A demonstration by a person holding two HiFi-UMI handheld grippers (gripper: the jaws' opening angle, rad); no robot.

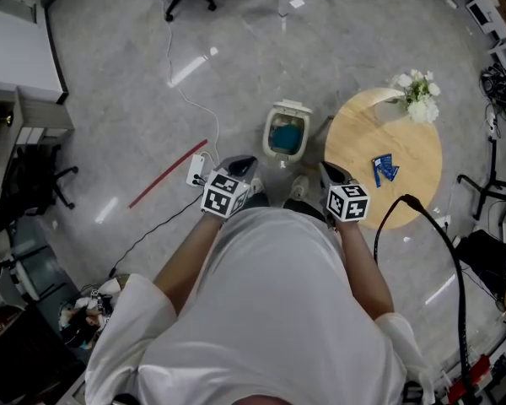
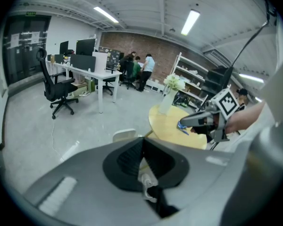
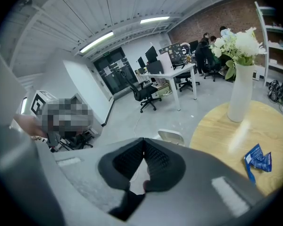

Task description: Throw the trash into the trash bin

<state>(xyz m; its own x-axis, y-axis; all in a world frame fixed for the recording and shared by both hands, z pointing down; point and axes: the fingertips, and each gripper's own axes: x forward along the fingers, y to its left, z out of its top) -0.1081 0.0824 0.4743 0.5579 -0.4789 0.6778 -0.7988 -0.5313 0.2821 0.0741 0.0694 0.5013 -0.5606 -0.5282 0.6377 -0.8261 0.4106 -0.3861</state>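
Blue wrapper (image 1: pixel 384 168) seemingly well inside tabletop (image 1: pixel 363 133)

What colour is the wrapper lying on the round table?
Blue. The wrapper shows best in the right gripper view, on the pale wooden table.

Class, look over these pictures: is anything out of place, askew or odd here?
A crumpled blue wrapper lies on the round table, not in the trash bin. A thin red strip lies slantwise on the floor near a power strip.
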